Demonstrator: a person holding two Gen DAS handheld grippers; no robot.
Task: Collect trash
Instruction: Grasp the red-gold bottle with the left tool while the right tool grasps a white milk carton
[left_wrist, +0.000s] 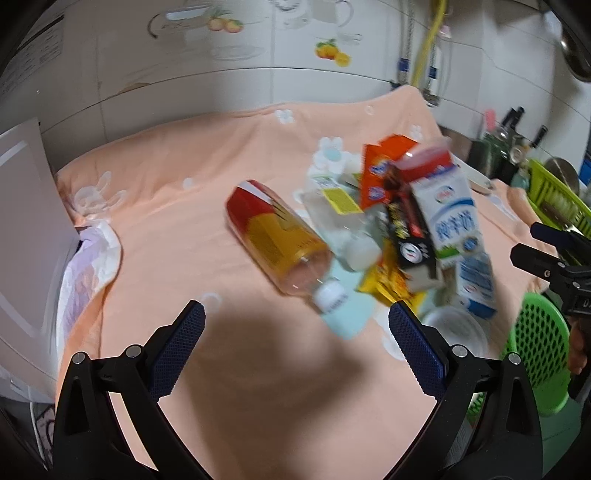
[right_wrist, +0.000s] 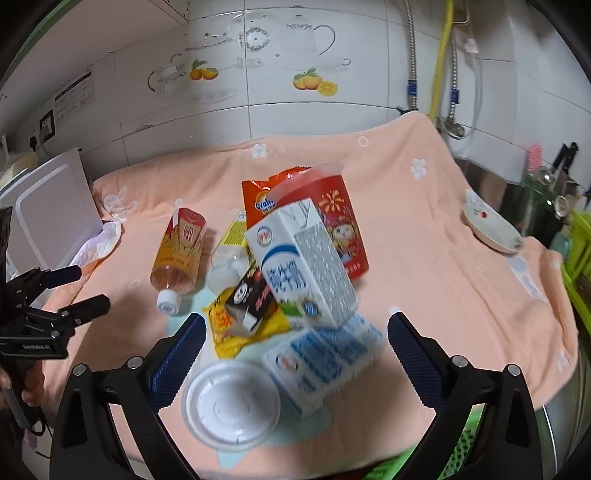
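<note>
Looking along our left gripper (left_wrist: 296, 332), jaws spread and empty, we see a tea bottle (left_wrist: 280, 236) lying ahead, cartons heaped beside it. Our right gripper (right_wrist: 296, 334), jaws wide, hovers over a milk carton (right_wrist: 303, 266) and white lid (right_wrist: 231, 402) on the peach-clothed desk (right_wrist: 424, 258).

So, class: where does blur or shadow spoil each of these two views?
Left wrist view: the milk carton smears with motion blur, and a dark shadow lies on the orange cloth near the tongs. Right wrist view: sharper, though the lower blue-and-white carton is blurred.
</note>
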